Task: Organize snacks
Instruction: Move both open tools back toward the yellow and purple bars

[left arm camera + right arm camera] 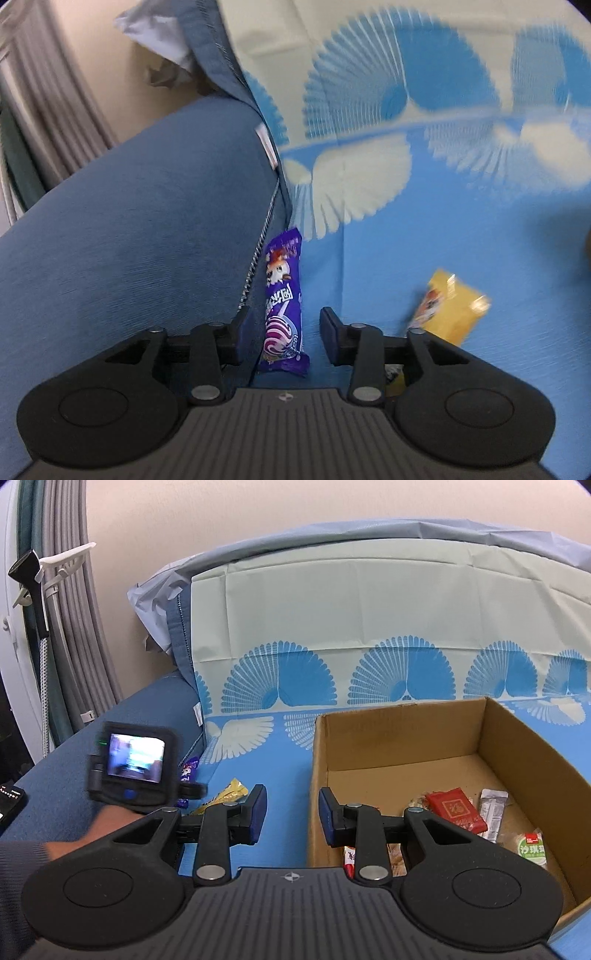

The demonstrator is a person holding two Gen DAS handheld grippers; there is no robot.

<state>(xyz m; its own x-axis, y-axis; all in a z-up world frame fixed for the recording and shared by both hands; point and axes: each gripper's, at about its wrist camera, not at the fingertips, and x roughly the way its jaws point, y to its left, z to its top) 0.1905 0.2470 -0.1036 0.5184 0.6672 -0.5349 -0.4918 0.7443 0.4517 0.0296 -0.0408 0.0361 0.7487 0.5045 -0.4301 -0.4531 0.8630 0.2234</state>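
Purple wrapper first: a long purple snack packet (282, 302) lies on the blue patterned cloth (369, 258), tucked against the seam of a dark blue cushion (129, 240), and it sits right between the fingers of the left gripper (283, 334). Those jaws stand partly open with clear cloth showing on the right of the packet, so nothing is gripped yet; the left pad is close to the wrapper, though motion blur makes it hard to say whether it touches. Just right of that gripper, a little ahead, lies a yellow packet (452, 308), also loose on the cloth. The approach looks chosen to straddle the purple packet lengthwise along the cushion edge, where the jaws can close across its narrow width. The right gripper (291, 814) hangs at the near left corner of a cardboard box (406, 734), its jaws narrowly parted and empty, with the box wall just ahead of its right finger. Inside the box, ahead and right of that gripper, are snacks already gathered: a red packet (456, 808), a silver stick packet (493, 812) and a green-labelled packet (532, 847). Holding near the box likely keeps the right hand ready while the left one collects the remaining loose packets.
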